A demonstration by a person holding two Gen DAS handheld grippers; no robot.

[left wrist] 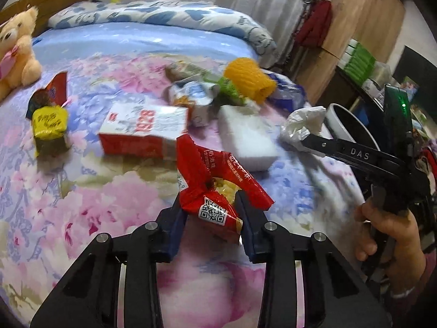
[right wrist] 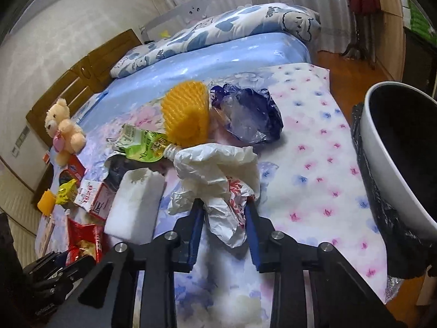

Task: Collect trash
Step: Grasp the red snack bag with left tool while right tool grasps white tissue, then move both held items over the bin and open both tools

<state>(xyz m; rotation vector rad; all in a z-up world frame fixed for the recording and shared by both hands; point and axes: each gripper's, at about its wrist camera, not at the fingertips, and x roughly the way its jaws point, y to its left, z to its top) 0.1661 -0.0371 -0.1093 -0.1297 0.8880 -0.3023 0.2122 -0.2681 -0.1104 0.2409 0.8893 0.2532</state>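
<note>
Gripping red snack wrapper [left wrist: 215, 191] in left tongs [left wrist: 211, 214], pads clamped on it, near edge of bed [left wrist: 82, 205]. Right tongs [right wrist: 224, 220] clamped on crumpled white bag [right wrist: 215, 172], just left of bin [right wrist: 396, 164]. Remaining trash scattered farther back: white foam block [right wrist: 133, 205], yellow foam net [right wrist: 185, 114].

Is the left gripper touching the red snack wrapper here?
Touching. The left wrist view shows the left gripper with both blue pads pressed against the red snack wrapper, which bunches between them.
</note>
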